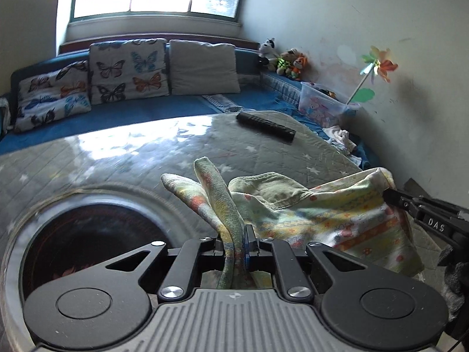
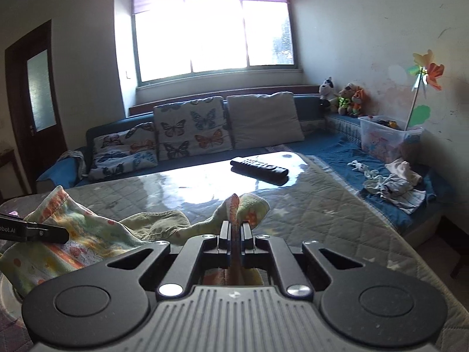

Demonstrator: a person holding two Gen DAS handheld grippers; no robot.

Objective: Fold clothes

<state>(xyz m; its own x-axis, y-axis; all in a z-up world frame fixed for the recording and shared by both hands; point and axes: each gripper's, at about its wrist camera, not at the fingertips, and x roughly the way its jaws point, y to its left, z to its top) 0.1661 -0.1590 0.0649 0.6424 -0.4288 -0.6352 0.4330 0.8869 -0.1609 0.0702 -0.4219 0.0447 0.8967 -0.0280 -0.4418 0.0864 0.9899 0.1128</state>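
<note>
1. The left hand-held gripper (image 1: 236, 242) has its jaws nearly closed, pinching a bunched edge of the small printed garment (image 1: 322, 214); the cloth stands up in two folds above its fingertips.
2. The right hand-held gripper (image 2: 235, 234) is clamped just as tightly on another edge of the same garment (image 2: 88, 234), which spans between the two. My reading is that holding two edges apart keeps the fabric spread so it can be laid flat for a fold.
3. The garment hangs slack just above the near part of the quilted bench (image 1: 132, 152), over its glossy cover; how much of it rests there I cannot tell.
4. A dark remote control (image 2: 259, 170) lies far across the bench, well apart, so the near area suits laying out.
5. More loose clothes (image 2: 392, 187) lie on the blue sofa to the right, probably awaiting folding.
</note>
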